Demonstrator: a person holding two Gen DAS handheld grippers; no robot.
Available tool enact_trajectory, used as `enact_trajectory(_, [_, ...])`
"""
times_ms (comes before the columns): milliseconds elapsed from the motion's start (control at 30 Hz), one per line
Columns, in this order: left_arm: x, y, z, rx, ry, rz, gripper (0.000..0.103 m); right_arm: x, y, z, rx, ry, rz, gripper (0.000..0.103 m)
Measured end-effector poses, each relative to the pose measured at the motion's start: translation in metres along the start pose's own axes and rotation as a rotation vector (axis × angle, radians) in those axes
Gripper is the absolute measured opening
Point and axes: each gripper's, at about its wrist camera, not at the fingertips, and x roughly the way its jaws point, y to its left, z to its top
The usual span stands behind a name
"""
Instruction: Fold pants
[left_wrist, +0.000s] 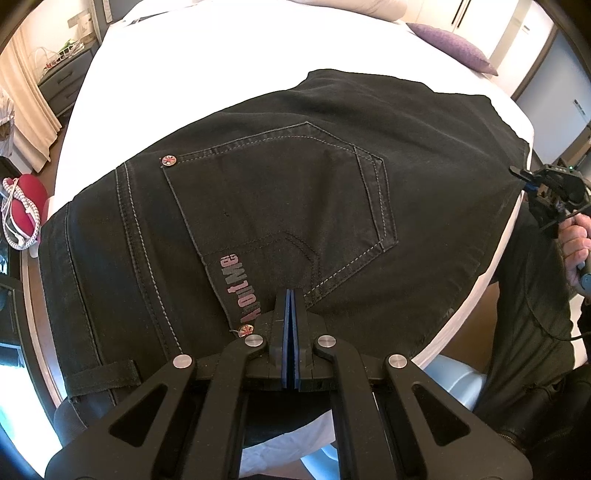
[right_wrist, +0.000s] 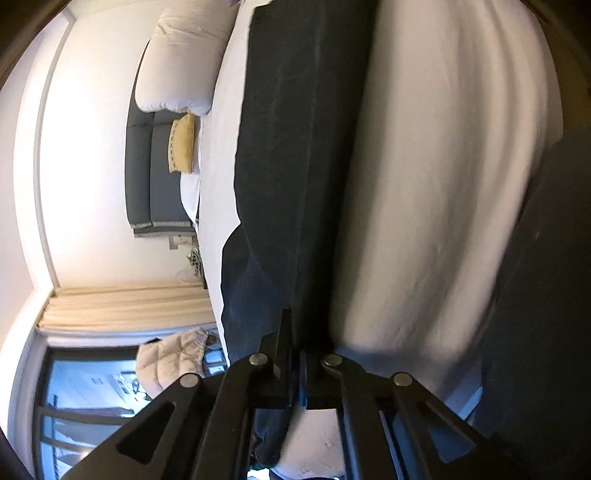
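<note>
Pants (left_wrist: 280, 206) lie flat beneath the closed, empty left gripper (left_wrist: 290, 295); right gripper (right_wrist: 295, 350) pinches their edge.

A bedroom in a home is shown. A bed (left_wrist: 207, 74) covered with a white sheet fills much of the left wrist view, and a purple cushion (left_wrist: 452, 48) is seen on its far side. A grey padded headboard (right_wrist: 147, 173), a white pillow (right_wrist: 181, 59) and a yellow cushion (right_wrist: 183, 144) are seen in the right wrist view. Cream curtains (right_wrist: 125, 308) are hung beside a large window (right_wrist: 88, 402), and a dark chest of drawers (left_wrist: 64, 83) stands by the wall.
</note>
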Motion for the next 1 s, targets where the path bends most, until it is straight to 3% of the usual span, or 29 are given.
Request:
enact_trajectory(33, [0.000, 0.000, 0.000, 0.000, 0.002, -0.002, 0.000, -0.008, 0.006, 0.002, -0.022, -0.014, -0.035, 0.012])
enact_trajectory(67, [0.000, 0.002, 0.001, -0.002, 0.003, -0.003, 0.000, -0.018, 0.011, 0.007, -0.041, -0.038, -0.087, 0.028])
enact_trajectory(133, [0.001, 0.002, 0.002, -0.005, 0.003, -0.002, 0.000, -0.044, 0.025, 0.019, -0.079, -0.129, -0.201, 0.048])
enact_trajectory(200, [0.002, 0.002, 0.002, -0.004, 0.004, 0.003, 0.000, -0.066, 0.045, 0.033, -0.157, -0.206, -0.193, 0.048])
enact_trajectory(267, [0.003, 0.000, 0.004, 0.000, 0.009, 0.012, 0.000, -0.069, 0.061, 0.052, -0.186, -0.217, -0.090, 0.048])
enact_trajectory(433, [0.003, -0.004, 0.007, 0.004, 0.023, 0.038, 0.000, -0.021, 0.057, 0.094, -0.153, -0.080, 0.084, 0.048])
enact_trajectory(467, [0.002, -0.005, 0.007, 0.001, 0.024, 0.042, 0.000, -0.006, 0.046, 0.103, -0.128, -0.044, 0.065, 0.042])
enact_trajectory(500, [0.001, -0.005, 0.008, -0.006, 0.025, 0.046, 0.000, -0.001, 0.036, 0.112, -0.110, -0.055, -0.021, 0.039])
enact_trajectory(533, [0.000, -0.006, 0.009, -0.014, 0.027, 0.048, 0.000, -0.001, 0.026, 0.122, -0.111, -0.084, -0.093, 0.025])
enact_trajectory(567, [-0.003, -0.006, 0.011, -0.020, 0.030, 0.049, 0.000, -0.006, 0.015, 0.131, -0.113, -0.128, -0.132, 0.000])
enact_trajectory(667, [-0.022, -0.011, 0.019, -0.045, -0.003, 0.049, 0.000, -0.041, -0.003, 0.148, -0.028, -0.264, -0.158, 0.000])
enact_trajectory(733, [-0.039, -0.018, 0.036, -0.063, -0.068, 0.013, 0.000, -0.050, 0.018, 0.143, -0.090, -0.291, -0.199, 0.005])
enact_trajectory(833, [-0.036, -0.039, 0.074, -0.056, -0.132, -0.080, 0.000, -0.011, 0.065, 0.116, -0.194, -0.106, -0.032, 0.005])
enact_trajectory(933, [-0.006, -0.075, 0.112, 0.010, -0.136, -0.143, 0.001, 0.062, 0.107, 0.076, -0.319, 0.136, 0.023, 0.005])
enact_trajectory(1000, [0.020, -0.093, 0.130, 0.046, -0.112, -0.185, 0.000, 0.109, 0.107, 0.060, -0.308, 0.279, -0.011, 0.005])
